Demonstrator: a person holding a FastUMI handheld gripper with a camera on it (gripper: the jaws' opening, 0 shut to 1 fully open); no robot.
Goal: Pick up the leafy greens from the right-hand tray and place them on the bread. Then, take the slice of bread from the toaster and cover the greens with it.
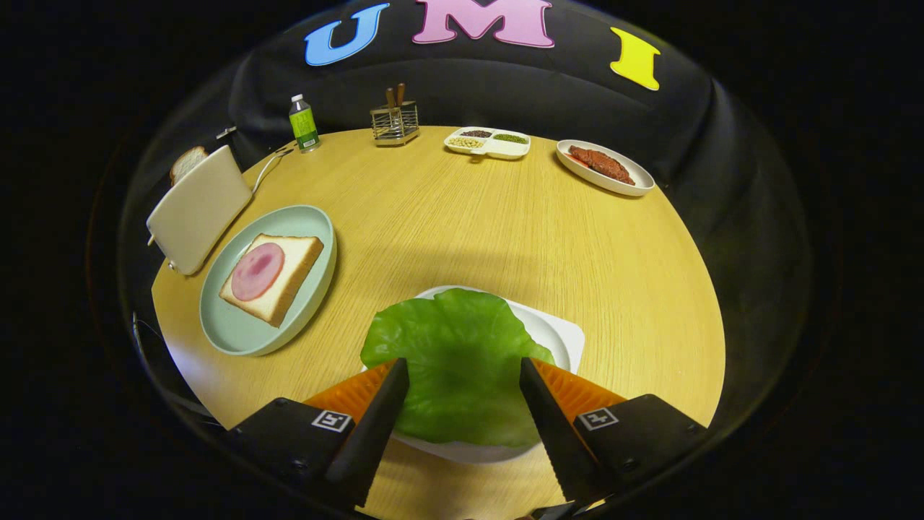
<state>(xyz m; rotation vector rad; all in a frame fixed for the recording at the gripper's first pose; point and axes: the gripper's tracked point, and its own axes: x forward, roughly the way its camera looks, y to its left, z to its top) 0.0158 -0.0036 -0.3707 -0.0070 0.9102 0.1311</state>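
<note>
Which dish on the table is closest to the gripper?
The white tray under the lettuce leaf, between the open fingers; other dishes sit farther off.

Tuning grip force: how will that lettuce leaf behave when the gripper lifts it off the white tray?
The lettuce leaf looks thin and broad, so probably floppy: its edges may droop. It seems light for its spread. Its glossy surface hints at some slip. The gripper is open, fingers either side over the leaf, which lies on the white tray.

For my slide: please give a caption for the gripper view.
Open claw poised over the lettuce leaf on its white tray.
</note>
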